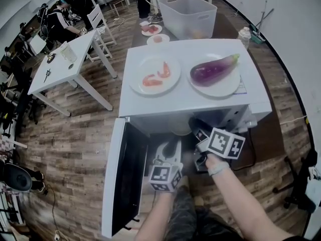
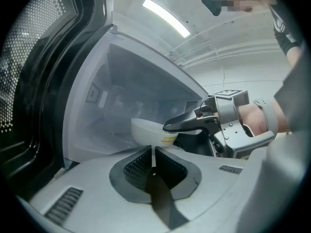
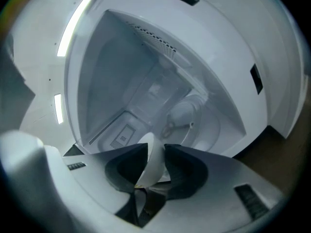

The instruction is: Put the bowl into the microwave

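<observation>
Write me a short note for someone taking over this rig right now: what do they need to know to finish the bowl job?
Right gripper: shut on the rim of the white bowl, reaching into the microwave.
Left gripper: shut, empty, just outside the opening.
Bowl: at the mouth of the cavity. I cannot tell whether it touches the floor. The glass turntable further in is bare.
Done: door swung open, bowl gripped and brought to the opening.
Left: set the bowl on the turntable, release it, pull the gripper out, and probably close the door.
</observation>
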{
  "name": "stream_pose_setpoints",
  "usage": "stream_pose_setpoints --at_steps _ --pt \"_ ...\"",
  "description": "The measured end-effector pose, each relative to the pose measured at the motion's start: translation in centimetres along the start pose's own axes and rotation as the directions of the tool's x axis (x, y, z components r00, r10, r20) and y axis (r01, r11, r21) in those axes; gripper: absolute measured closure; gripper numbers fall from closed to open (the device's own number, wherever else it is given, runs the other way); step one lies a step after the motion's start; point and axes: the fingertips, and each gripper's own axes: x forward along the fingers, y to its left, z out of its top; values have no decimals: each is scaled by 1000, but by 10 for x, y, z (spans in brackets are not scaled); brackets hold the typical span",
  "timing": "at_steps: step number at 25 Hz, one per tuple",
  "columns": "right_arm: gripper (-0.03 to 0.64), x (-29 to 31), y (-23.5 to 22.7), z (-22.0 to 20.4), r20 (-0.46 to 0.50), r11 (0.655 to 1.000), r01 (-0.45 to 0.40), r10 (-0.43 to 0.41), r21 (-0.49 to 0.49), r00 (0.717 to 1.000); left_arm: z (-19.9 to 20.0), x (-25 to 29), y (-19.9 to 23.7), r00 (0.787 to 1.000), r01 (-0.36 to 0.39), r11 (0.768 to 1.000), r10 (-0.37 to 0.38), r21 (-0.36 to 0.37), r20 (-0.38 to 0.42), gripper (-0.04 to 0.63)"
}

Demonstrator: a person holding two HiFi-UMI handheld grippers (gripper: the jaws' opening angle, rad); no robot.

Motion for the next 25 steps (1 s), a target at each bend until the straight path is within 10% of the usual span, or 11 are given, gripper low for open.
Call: stream_pose_setpoints --at_steps 25 --pt "468 -23 -1 -5 -11 977 -27 25 -213 1000 3 6 -7 1000 20 1000 -20 -3 6 574"
